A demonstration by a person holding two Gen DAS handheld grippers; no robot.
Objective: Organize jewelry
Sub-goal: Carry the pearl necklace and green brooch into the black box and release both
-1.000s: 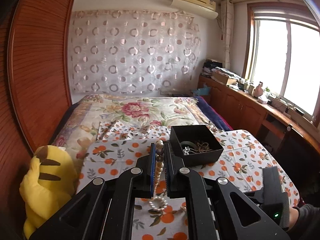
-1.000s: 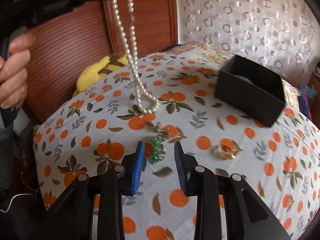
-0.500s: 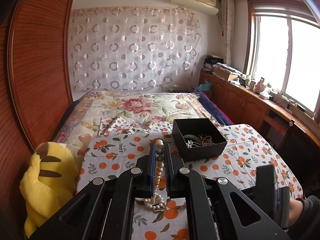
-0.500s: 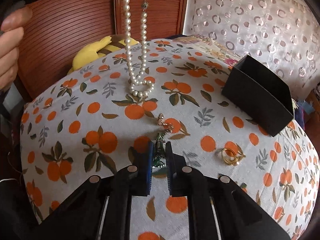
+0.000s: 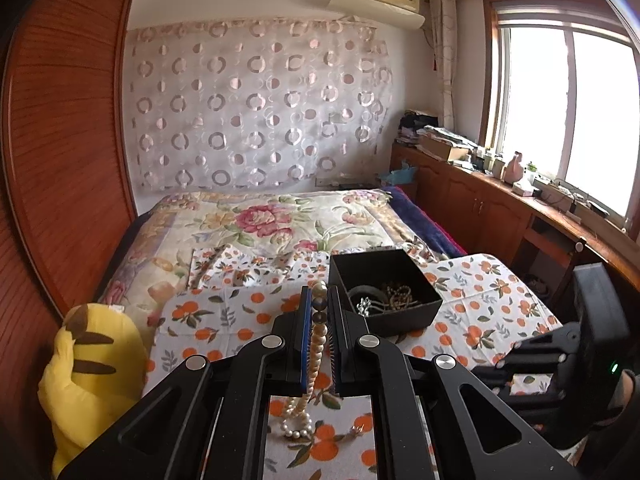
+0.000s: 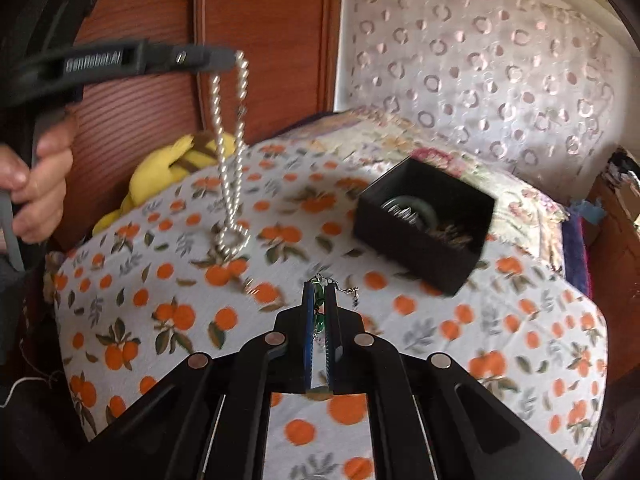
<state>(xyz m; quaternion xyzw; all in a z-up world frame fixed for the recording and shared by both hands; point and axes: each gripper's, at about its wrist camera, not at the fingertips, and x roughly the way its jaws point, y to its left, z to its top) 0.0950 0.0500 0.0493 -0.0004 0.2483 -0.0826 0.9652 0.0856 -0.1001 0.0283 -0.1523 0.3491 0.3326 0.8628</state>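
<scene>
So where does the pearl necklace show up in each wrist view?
Left wrist: pearl necklace at bottom centre, clamped in the left gripper, its loop hanging below.
Right wrist: upper left, dangling from the left gripper.
Shared landmark: black box.

Glossy pearl beads of the necklace point(image 5: 316, 344) are gleaming between the matt black plastic left tongs point(image 5: 319, 312). The right tongs point(image 6: 319, 312), equally matt, are pinching a shiny green glassy piece point(image 6: 319, 300). The orange-print cloth point(image 6: 500, 320) is looking soft and matt; the black box point(image 6: 416, 248) dull; the wardrobe point(image 5: 60, 152) showing ribbed, polished wood.
</scene>
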